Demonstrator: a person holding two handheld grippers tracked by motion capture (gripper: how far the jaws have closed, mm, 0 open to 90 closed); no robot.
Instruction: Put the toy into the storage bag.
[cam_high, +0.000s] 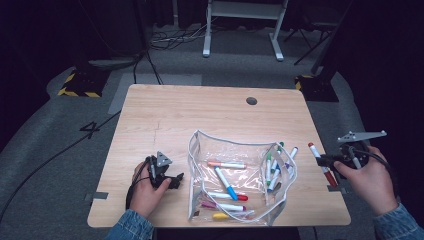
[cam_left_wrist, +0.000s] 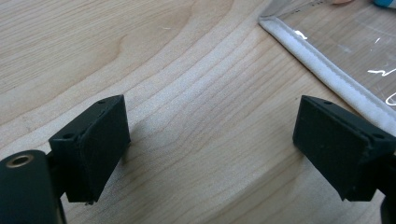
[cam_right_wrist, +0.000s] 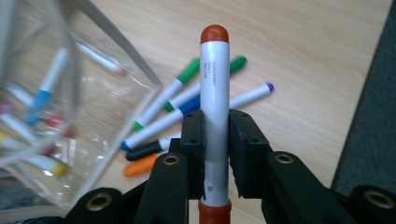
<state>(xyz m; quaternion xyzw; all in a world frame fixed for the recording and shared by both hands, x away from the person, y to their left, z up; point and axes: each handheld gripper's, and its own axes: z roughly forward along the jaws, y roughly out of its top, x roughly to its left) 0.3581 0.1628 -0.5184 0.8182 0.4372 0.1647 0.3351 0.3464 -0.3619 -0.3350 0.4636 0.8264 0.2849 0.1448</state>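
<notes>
A white marker with red caps (cam_right_wrist: 215, 84) stands upright between the pads of my right gripper (cam_right_wrist: 215, 126), which is shut on its barrel. From above, that red marker (cam_high: 314, 151) hangs over the table's right edge in the right gripper (cam_high: 325, 161). A clear zip pouch (cam_high: 194, 150) lies open at the table's front middle with several markers inside. More markers (cam_high: 277, 160) lie in a loose heap by its right side. My left gripper (cam_high: 175, 181) rests on the wood left of the pouch. Its jaws stand wide open and empty (cam_left_wrist: 212, 140), near the pouch's white edge (cam_left_wrist: 322, 70).
The wooden table (cam_high: 165, 115) has a round cable hole (cam_high: 251, 101) at the back. Grey carpet, cables and a desk frame (cam_high: 245, 20) lie beyond. The loose markers (cam_right_wrist: 187, 107) sit below the held one, with the pouch (cam_right_wrist: 93, 18) to their left.
</notes>
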